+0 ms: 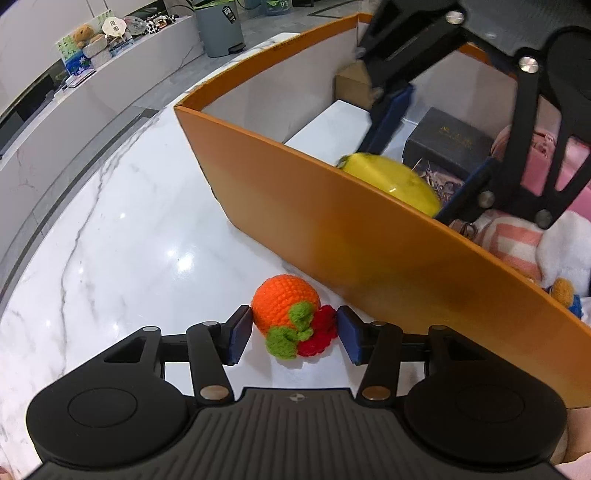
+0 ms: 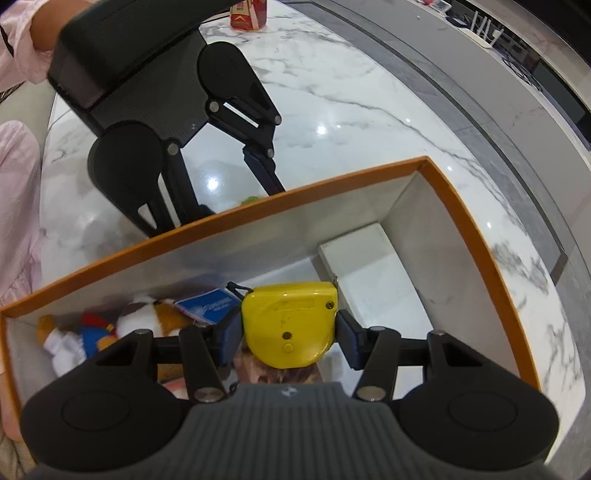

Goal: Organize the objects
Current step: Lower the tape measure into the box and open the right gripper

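Scene: a white marble countertop, an orange box standing on it, and your two hand-held grippers at work.
Left gripper: your left gripper is low over the counter, just outside the box's near wall, its blue pads on either side of a crocheted orange fruit.
Left grip: the pads sit against or just off the toy's flanks; you have it bracketed, but from these views I cannot tell whether the jaws are pressing it.
Crocheted toy: it rests on the marble beside the box wall, green leaves and a red piece facing your camera.
Right gripper: your right gripper is inside the box, clamped on a yellow tape measure, one pad on each side of the case.
Tape measure: held above the box floor, beside a white box in the far corner.
Box contents: plush toys at one end, a blue card behind them, and a dark gift box seen from your left camera.
Background: a grey pedal bin on the floor beyond the counter.
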Available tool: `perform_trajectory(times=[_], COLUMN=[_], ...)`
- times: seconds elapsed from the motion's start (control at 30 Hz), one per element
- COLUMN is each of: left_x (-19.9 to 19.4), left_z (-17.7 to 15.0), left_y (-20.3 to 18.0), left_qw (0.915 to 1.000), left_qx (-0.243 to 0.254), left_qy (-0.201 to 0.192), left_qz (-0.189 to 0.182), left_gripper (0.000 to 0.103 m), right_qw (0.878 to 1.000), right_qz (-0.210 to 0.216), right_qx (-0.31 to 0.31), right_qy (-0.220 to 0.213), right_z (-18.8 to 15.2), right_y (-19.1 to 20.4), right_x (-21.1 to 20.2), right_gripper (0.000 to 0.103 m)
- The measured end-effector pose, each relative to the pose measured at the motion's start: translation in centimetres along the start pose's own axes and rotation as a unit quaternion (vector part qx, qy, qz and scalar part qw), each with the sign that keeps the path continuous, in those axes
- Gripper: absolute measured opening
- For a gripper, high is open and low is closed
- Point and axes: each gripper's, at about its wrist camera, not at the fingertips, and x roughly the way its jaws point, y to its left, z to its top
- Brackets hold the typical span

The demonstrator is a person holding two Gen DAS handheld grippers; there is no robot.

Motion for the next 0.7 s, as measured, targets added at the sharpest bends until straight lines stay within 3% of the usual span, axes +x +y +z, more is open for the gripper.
perform_trajectory(times=[0.23, 0.43, 0.7], left_x=[0.1, 0.0, -0.2], left_z=[0.1, -0.3, -0.9], left_y=[0.0, -0.5, -0.7], left_qw=[1.0, 0.9999, 0.9998], left_qx=[0.001, 0.012, 0.015], left_qy=[0.0, -0.005, -0.007], left_qz=[-0.007, -0.006, -0.006], left_gripper=[0.059, 0.058, 0.057], right_qw=[1.0, 0.996, 0.991], right_qz=[0.015, 0.028, 0.027], right_qx=[-0.016, -0.078, -0.126], right_qy=[0.003, 0.034, 0.041], right_z=[1.1, 1.7, 2.4], right_y=[-0.3, 0.4, 2.0], right_x=[2.1, 3.8, 4.9], right_gripper=[0.056, 0.056, 0.056])
